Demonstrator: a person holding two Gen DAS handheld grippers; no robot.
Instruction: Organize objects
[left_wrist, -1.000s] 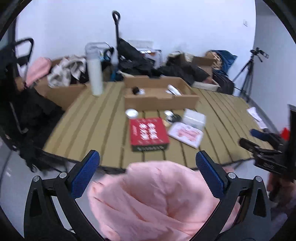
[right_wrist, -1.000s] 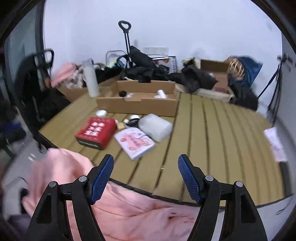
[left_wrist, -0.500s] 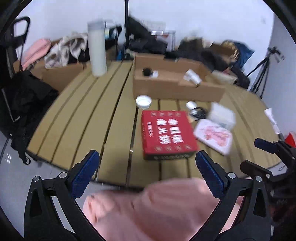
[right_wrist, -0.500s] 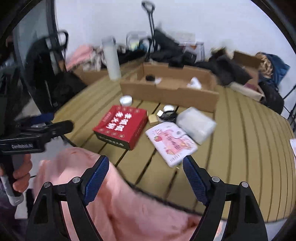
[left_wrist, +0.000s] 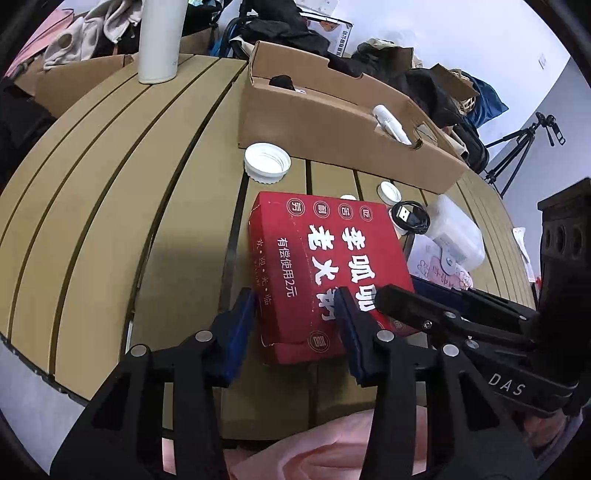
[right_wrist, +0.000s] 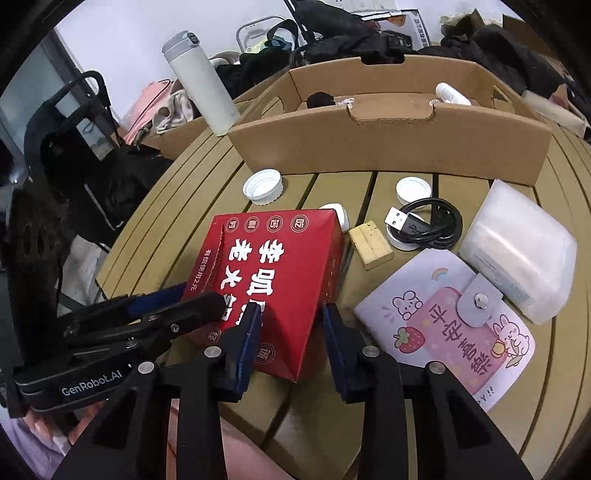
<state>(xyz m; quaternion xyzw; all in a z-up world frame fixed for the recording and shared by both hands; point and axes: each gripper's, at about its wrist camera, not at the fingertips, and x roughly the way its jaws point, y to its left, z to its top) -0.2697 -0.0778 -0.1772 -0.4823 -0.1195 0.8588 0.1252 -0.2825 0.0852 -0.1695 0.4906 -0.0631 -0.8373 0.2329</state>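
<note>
A red box with white lettering (left_wrist: 325, 251) (right_wrist: 273, 258) lies flat near the front edge of the slatted table (left_wrist: 110, 184). My left gripper (left_wrist: 295, 306) straddles the box's near left corner. Its jaws are closing, one pad against the box's left side and the other over the top face. My right gripper (right_wrist: 291, 325) straddles the near right corner the same way, jaws closing with the corner filling the gap. Each gripper shows in the other's view: the right gripper (left_wrist: 397, 286) and the left gripper (right_wrist: 203, 293), both with tips on the box.
Behind the red box stands an open cardboard tray (right_wrist: 388, 147) with small items inside. White caps (right_wrist: 263, 186), a wooden block (right_wrist: 370, 245), a black USB cable (right_wrist: 424, 221), a pink notebook (right_wrist: 443, 325) and a tissue pack (right_wrist: 517, 254) lie around it. A white bottle (right_wrist: 201, 81) stands far left. Pink cloth (left_wrist: 332, 443) lies below the table's edge.
Both grippers came forward and down from above the pink cloth onto the red box. Their wide jaws have narrowed around the box's near corners.
</note>
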